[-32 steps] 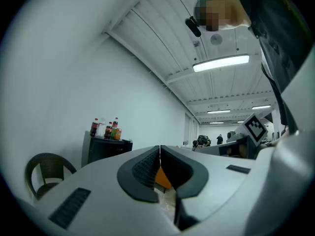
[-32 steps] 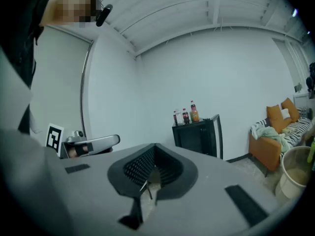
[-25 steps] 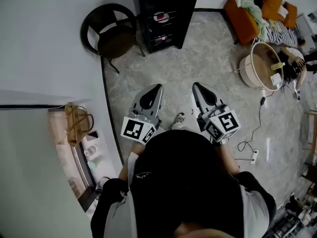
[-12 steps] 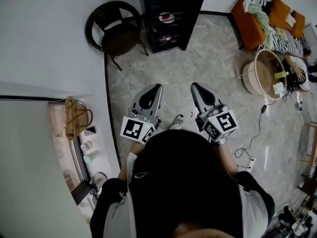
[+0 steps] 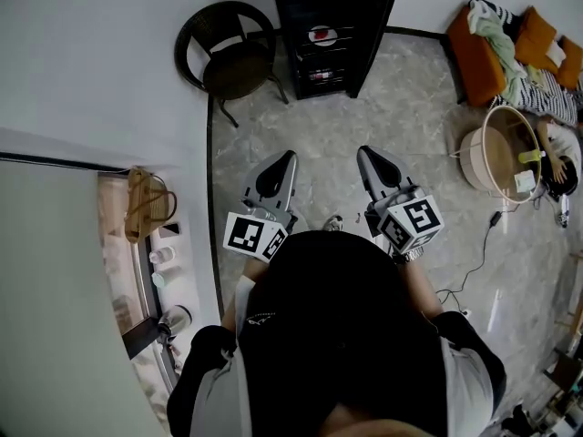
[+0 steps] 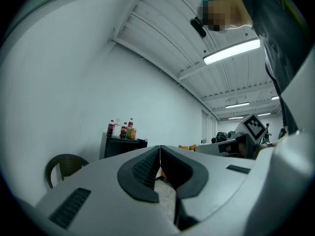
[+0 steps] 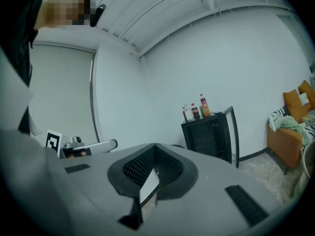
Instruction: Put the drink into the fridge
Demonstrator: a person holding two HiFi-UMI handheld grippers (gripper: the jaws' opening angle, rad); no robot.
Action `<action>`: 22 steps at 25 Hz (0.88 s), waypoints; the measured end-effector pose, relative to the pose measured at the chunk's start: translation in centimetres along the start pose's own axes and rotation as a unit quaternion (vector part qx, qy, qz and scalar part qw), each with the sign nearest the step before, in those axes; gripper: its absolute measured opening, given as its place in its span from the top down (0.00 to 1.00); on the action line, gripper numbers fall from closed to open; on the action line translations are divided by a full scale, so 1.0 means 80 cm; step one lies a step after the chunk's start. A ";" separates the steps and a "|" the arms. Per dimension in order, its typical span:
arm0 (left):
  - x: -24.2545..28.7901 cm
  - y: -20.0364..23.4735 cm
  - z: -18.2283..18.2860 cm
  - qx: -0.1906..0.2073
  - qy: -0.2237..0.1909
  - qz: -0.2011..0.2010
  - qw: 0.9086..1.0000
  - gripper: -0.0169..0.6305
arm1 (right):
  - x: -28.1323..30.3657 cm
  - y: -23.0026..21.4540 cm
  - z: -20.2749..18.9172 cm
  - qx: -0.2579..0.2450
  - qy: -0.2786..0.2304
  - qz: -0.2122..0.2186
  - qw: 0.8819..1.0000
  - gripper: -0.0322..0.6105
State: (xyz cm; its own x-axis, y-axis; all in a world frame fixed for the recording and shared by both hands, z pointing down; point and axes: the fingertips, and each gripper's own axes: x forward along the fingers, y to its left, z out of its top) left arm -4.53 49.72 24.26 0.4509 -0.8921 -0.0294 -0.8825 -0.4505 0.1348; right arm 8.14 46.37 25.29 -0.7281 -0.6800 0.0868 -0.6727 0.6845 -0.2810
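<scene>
Grey marbled floor (image 5: 401, 98), white walls. Far ahead: black glass-fronted fridge (image 5: 332, 25), drink bottles (image 6: 121, 130) clustered on top. My left gripper (image 5: 289, 157) and right gripper (image 5: 363, 152): fingers pressed together, empty. Risk: reaching in could topple crowded neighbours.

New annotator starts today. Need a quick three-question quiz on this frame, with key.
1. True or false: the left gripper holds a bottle.
2. Where do the bottles stand? A) on top of the fridge B) on the sofa C) on the floor
3. In the head view, what piece of furniture stands just left of the fridge?

Key:
1. False: its jaws are shut with nothing between them.
2. A
3. The chair
</scene>
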 end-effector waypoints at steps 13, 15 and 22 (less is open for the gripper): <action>0.076 0.102 0.006 -0.006 0.000 -0.036 0.999 0.96 | 0.090 -0.048 0.012 0.006 0.001 -0.051 0.999 0.93; 0.093 0.130 0.011 -0.004 0.005 -0.047 0.999 0.96 | 0.119 -0.051 0.019 0.003 0.003 -0.060 0.998 0.93; 0.146 0.224 0.028 -0.007 0.005 -0.088 0.996 0.96 | 0.224 -0.045 0.052 0.008 -0.014 -0.090 0.996 0.93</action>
State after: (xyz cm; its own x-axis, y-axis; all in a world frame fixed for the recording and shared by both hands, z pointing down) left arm -15.41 31.16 24.09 0.5998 -0.7989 -0.0442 -0.7877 -0.5993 0.1425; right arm -1.89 30.63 23.89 -0.5911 -0.7991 0.1100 -0.7901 0.5461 -0.2785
